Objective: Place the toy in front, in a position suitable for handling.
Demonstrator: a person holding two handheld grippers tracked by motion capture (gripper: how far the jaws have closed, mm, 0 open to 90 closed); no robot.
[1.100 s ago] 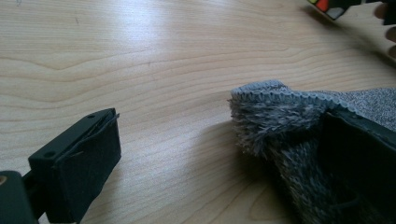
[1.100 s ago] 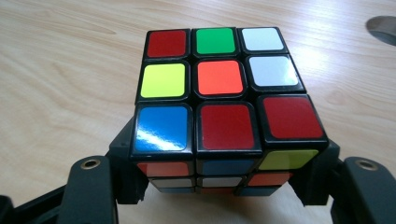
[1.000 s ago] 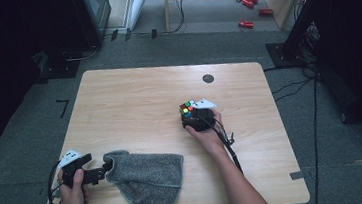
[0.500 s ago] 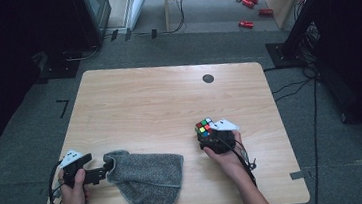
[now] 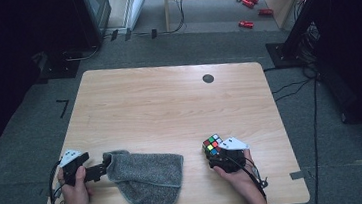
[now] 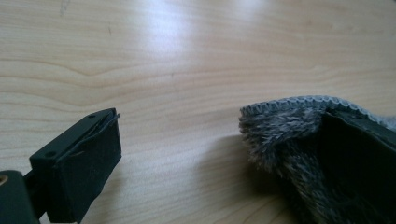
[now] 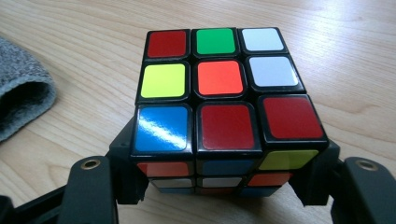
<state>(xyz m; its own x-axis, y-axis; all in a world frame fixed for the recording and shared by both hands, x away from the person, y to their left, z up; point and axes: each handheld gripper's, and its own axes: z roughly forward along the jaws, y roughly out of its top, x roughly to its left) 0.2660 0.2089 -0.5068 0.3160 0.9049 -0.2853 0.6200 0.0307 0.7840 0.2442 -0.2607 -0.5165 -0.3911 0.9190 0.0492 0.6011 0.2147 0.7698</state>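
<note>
Gripping a colour cube point(image 7: 226, 109) near the grey towel point(image 5: 146, 176), right gripper point(image 5: 223, 155) fingers clamping its sides, left gripper point(image 5: 97, 170) fingers spread apart, one tucked inside the towel's fold, on the worktop point(image 5: 169, 105).

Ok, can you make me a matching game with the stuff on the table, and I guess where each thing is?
Things:
1. puzzle cube
2. grey towel
3. dark round spot
4. left gripper

Places:
A. far side of the table
B. lying flat near the front edge
C. open, one jaw tucked inside the towel's edge
D. clamped between the right gripper's jaws

Pairs: 1-D, 2-B, 3-A, 4-C
</note>
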